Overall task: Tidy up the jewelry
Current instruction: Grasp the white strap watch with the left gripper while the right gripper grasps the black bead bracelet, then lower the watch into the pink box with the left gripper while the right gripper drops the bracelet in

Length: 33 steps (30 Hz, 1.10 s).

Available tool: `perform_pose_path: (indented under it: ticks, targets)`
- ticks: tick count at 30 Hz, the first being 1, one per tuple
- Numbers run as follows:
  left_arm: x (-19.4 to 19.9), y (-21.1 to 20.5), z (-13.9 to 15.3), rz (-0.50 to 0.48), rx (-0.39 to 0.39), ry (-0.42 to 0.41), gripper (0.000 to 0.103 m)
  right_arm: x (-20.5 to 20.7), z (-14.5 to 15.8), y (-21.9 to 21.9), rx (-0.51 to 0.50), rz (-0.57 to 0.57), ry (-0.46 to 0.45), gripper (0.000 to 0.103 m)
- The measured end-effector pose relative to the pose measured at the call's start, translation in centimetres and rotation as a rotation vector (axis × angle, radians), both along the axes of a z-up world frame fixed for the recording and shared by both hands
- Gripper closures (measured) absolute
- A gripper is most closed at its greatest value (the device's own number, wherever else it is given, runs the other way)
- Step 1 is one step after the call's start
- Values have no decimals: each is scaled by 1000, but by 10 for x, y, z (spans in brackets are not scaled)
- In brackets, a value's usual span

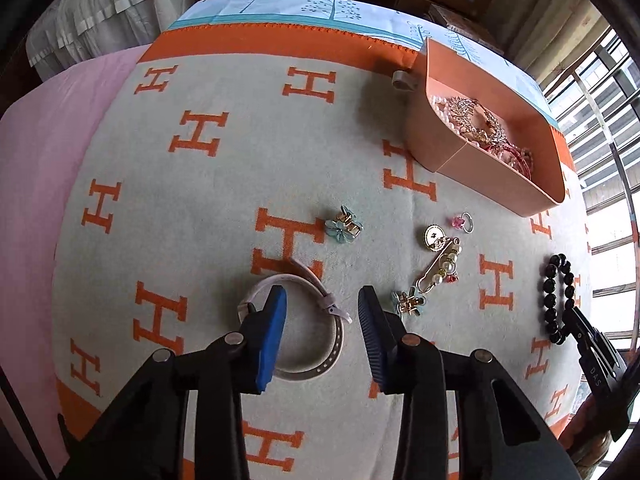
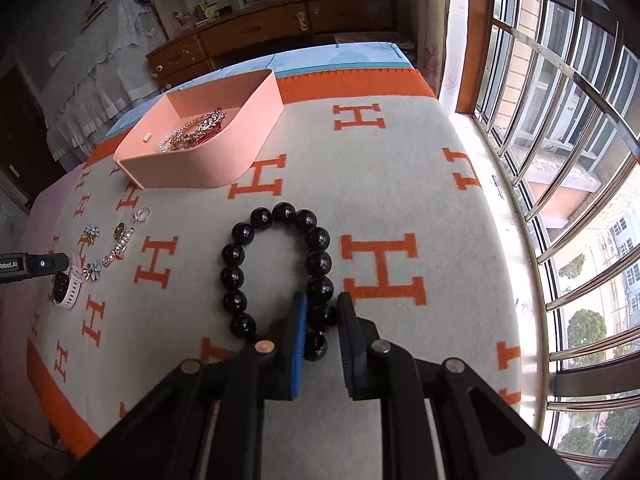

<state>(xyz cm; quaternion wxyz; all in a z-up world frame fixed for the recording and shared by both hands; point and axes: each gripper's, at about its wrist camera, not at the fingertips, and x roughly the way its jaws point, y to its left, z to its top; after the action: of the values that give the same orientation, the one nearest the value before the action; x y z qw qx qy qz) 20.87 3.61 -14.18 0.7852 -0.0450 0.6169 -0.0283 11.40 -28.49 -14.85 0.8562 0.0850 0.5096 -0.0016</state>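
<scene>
My left gripper (image 1: 322, 300) is open above a pale pink watch (image 1: 316, 328) that lies on the blanket, the band between and below its blue pads. My right gripper (image 2: 322, 304) has its pads closed around a bead of the black bead bracelet (image 2: 276, 268), which lies on the blanket; the bracelet also shows in the left wrist view (image 1: 558, 296). A peach box (image 1: 492, 148) holds pearls and gold pieces; it also shows in the right wrist view (image 2: 208, 160). Loose on the blanket lie two blue flower clips (image 1: 344, 226) (image 1: 408, 302), a pearl pin brooch (image 1: 438, 260) and a pink-stone ring (image 1: 462, 222).
A grey blanket with orange H marks (image 1: 200, 132) covers the bed. A window with metal bars (image 2: 560, 160) runs along the right side. Wooden drawers (image 2: 256, 28) stand behind the bed. A pink sheet (image 1: 36, 160) lies at the left.
</scene>
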Motion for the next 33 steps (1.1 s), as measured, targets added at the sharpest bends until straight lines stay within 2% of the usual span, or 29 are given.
perform_pose_path:
  ticks: [6,9,11,15,19,24,33]
  targets:
    - [13,-3,-22,39,23,65,82,-6,0,2,15,14,-9,88]
    - [11,-8,-24,31,61,46,84,-7,-1,2,25,15,-14,88]
    - [9,-12,-24,24,73,32,94,-7,-1,1,33,15,-17,88]
    - [3,-20,-19,8,98,7,97,-9,3,0,84,23,-24,88]
    - [-6,-23,2,-11,79,-30,97,-12,24,4,106,49,-76,88]
    - [-14,-32,42,-72,82,-116,97,-11,61,14,94,95,-153,88]
    - [-1,-61,113,-185,88,-275,97,7,128,31,51,129,-288,88]
